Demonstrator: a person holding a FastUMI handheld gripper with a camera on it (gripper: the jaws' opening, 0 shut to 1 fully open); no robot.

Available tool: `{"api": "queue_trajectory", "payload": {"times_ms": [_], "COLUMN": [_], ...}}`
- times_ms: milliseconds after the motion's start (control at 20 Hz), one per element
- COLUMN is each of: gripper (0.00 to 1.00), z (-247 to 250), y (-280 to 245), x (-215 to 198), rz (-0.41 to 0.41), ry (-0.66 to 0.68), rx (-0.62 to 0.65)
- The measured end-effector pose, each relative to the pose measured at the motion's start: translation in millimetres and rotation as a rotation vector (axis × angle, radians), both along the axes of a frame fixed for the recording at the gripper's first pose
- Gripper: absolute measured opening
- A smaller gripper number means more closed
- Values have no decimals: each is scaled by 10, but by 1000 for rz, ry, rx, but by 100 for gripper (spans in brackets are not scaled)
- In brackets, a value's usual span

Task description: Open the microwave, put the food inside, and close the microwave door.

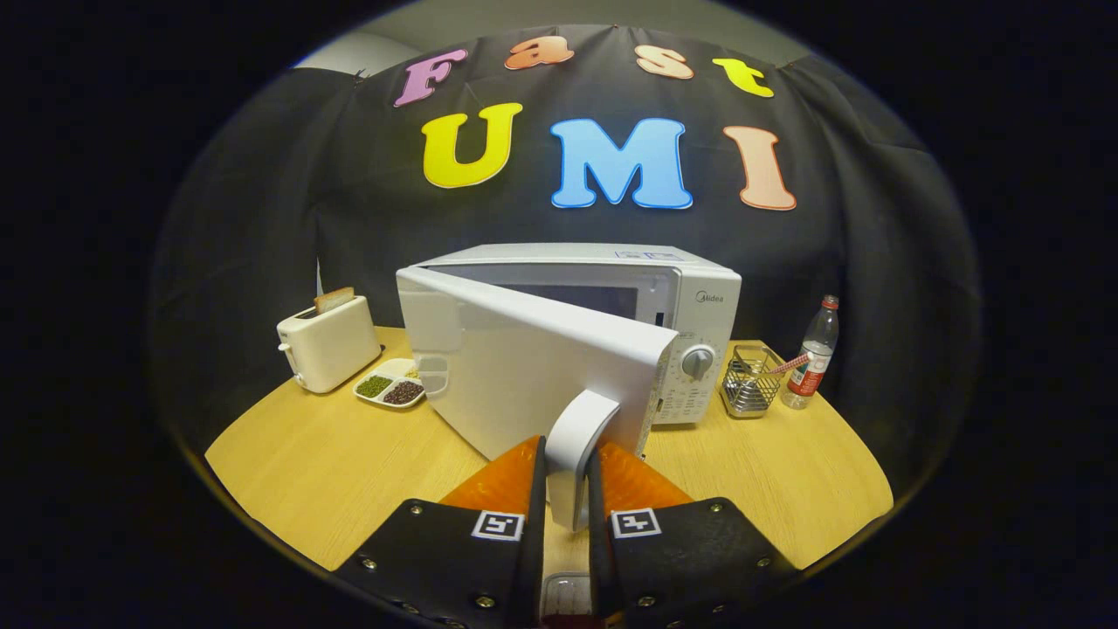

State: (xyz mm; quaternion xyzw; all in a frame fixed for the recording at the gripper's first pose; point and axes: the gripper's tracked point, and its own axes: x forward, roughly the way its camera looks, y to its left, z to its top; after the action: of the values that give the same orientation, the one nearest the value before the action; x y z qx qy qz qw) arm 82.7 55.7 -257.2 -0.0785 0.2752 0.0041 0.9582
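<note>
Claw point(568, 467) is closed on the door handle point(576, 437), both fingers pressing it; microwave point(690, 306) sits mid-tabletop, door point(524, 367) half open, hinged at its left, handle upright btw the fingers.

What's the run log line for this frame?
phase: opening door | gripper: shut on door handle | microwave door: partly open | food: not yet inside

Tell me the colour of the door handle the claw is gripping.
White, in the gripper view: handle pinched by the claw.
</note>
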Motion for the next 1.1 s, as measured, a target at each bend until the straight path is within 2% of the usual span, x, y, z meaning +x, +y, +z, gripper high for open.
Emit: {"api": "queue_trajectory", "payload": {"times_ms": [500,1100], "gripper": [23,23], "z": [-43,-135], "y": [632,1331], "x": [-471,-772], "rz": [36,100], "ry": [28,44], "rx": [37,62]}}
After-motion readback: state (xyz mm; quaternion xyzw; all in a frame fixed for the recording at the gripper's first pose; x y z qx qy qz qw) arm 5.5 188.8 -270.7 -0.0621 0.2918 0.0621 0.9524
